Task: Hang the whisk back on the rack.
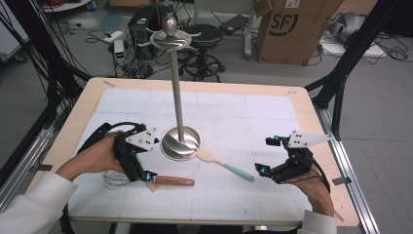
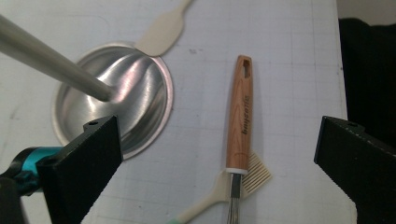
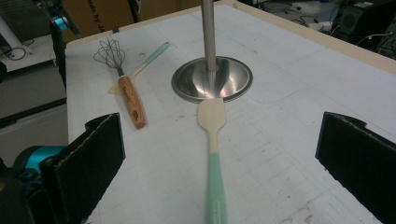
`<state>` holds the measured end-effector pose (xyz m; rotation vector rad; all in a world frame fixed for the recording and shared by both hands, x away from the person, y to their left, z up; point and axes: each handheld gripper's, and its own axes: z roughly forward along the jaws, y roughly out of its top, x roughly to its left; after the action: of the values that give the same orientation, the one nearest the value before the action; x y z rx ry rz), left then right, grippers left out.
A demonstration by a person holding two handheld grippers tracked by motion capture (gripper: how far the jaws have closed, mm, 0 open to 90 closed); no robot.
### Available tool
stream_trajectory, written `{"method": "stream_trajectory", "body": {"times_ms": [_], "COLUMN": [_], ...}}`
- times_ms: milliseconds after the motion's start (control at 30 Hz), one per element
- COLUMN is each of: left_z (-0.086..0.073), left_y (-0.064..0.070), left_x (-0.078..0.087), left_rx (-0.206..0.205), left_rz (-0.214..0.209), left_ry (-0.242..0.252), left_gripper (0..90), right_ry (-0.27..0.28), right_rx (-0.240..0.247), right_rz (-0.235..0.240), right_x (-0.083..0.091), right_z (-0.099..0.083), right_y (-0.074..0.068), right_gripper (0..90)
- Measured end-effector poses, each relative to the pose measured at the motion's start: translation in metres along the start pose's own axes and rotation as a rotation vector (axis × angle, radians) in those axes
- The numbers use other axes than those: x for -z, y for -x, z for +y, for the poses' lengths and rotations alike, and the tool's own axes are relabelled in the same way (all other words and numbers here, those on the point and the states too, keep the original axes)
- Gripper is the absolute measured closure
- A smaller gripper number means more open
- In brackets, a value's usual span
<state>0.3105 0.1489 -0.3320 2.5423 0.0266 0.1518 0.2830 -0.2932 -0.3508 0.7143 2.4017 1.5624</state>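
High view: left gripper sits low over the white mat, at the front left, directly above the whisk, whose wooden handle points right and whose wire head lies under the hand. Left gripper view: jaws spread wide, nothing between them but the whisk handle lying on the mat below; not touching either jaw. A small comb-edged scraper lies under the whisk where handle meets wires. Right gripper is at the front right, jaws also wide apart and empty, aimed at the spatula. Right gripper view: spatula lies lengthwise between the jaws, green handle nearest, pale blade touching the rim of the round steel base of the upright rack pole. Whisk and spatula are well apart, one on either side of the base. A cardboard box stands on the floor behind the table.
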Motion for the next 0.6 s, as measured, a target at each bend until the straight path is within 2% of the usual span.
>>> {"method": "stream_trajectory", "body": {"times_ms": [67,433,600], "left_z": [0.001,0.001,-0.001], "left_y": [-0.001,0.001,0.001], "left_x": [-0.009,-0.051,-0.064], "left_rx": [-0.005,-0.003,0.011], "left_rz": [-0.019,-0.103,-0.144], "left_ry": [-0.036,-0.126,-0.141], "left_gripper": [1.7,1.7,1.8], "right_ry": [-0.002,0.002,0.009], "right_rx": [0.004,-0.004,-0.016], "right_rz": [0.002,-0.002,-0.017], "right_x": [-0.002,0.0,0.001], "right_z": [0.0,0.0,0.0], "right_y": [0.0,0.0,0.001], "right_gripper": [0.1,0.1,0.1]}}
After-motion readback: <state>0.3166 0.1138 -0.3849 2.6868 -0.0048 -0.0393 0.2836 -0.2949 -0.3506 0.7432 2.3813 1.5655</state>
